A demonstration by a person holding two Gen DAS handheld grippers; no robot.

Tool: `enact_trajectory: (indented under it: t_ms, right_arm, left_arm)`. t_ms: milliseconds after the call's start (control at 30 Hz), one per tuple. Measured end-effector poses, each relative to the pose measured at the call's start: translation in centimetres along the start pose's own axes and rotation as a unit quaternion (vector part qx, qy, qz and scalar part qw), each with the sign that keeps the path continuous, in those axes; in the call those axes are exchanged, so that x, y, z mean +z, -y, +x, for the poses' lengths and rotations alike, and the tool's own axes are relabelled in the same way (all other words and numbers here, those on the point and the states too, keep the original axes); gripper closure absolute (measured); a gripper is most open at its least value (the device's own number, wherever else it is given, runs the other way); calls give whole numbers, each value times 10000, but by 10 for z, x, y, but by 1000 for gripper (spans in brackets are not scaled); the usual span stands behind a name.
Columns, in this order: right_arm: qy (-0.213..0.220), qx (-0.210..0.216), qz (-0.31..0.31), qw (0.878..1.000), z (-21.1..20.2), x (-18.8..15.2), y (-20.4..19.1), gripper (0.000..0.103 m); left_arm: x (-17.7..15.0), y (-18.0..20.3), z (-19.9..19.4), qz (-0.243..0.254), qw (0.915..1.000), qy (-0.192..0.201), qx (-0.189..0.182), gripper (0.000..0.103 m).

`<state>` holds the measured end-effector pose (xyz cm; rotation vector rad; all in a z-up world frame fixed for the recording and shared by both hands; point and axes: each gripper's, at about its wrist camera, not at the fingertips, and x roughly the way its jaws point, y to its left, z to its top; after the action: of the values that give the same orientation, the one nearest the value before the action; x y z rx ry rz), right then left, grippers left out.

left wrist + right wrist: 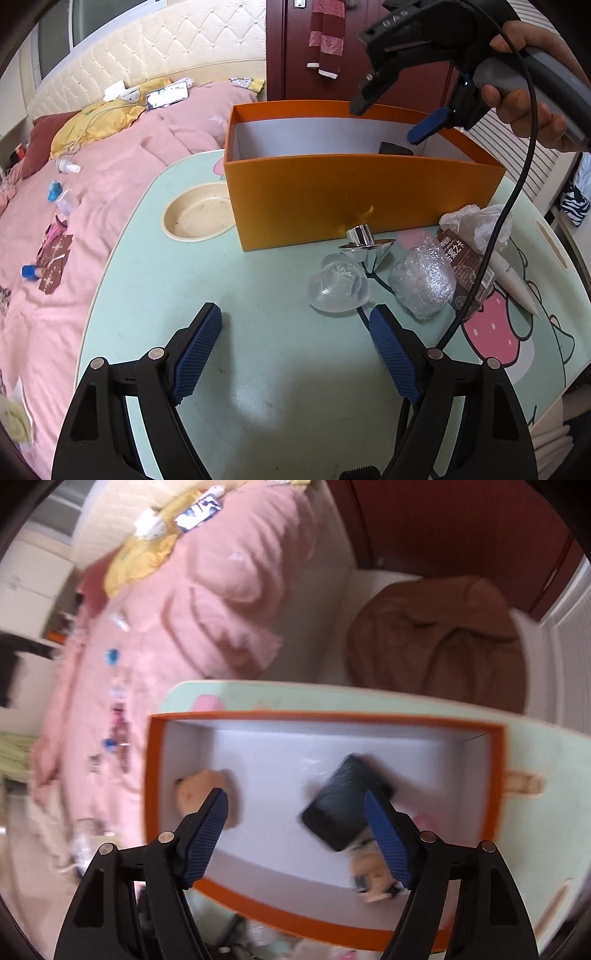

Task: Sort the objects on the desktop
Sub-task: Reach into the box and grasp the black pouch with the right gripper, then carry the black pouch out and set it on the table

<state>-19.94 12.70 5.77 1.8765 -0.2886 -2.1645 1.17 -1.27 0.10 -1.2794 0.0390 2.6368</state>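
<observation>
An orange box (332,192) stands on the mint green table (229,295). My left gripper (295,321) is open and empty, low over the table, just short of a clear heart-shaped bottle (338,286) with a chrome cap (364,240). Beside it lie a bubble wrap bundle (423,280), a brown packet (467,269), a white tube (517,284) and a white plastic bag (476,221). My right gripper (295,808) is open and empty above the box (496,775), also seen from the left wrist (388,114). Inside lie a black wallet (345,805), a tan toy (199,790) and a small figure (373,878).
A round cup recess (197,216) sits in the table left of the box. A bed with a pink quilt (110,177) and scattered small items lies to the left. A brown cushion (436,642) lies beyond the table. A cable (491,258) hangs from the right gripper across the items.
</observation>
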Motion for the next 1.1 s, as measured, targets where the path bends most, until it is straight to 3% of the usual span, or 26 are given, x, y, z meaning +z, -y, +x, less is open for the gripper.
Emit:
enact_trajectory:
  t_ms: [100,233,400,500,600,800,967,1100]
  right_arm:
    - [-81,-410,-121,9991,1,-2,-1,26]
    - [-507,-464,-101,9976,17,-3,0,26]
    - [-593,-634,-337,9957,34,-1,-12,26]
    - [-658,-822,-539,9930,43,-3,-18,38]
    - [-417,-864,-704,9929,35,-7,-21,64]
    - [70,-930,-1028,9903,19,-14,-27,64]
    - [771,92,-1230,9894,-42,-43,-40,64]
    - [858,472,-1472,9842,-64,-82,-45,64]
  left_arm:
    - [0,1,0,15,10000,-2,7,20]
    - [0,2,0,34,10000,-10,15,20]
    - [0,2,-1,32,10000,-7,8,20]
    - [0,1,-1,14,10000,-15,7,20]
    - [0,0,0,2,10000,-10,2,18]
    - [-1,2,0,28,10000,-13,23,18]
    - [-2,2,-1,29,10000,-12,22,18]
    - [-2,2,-1,31,10000,-13,14,18]
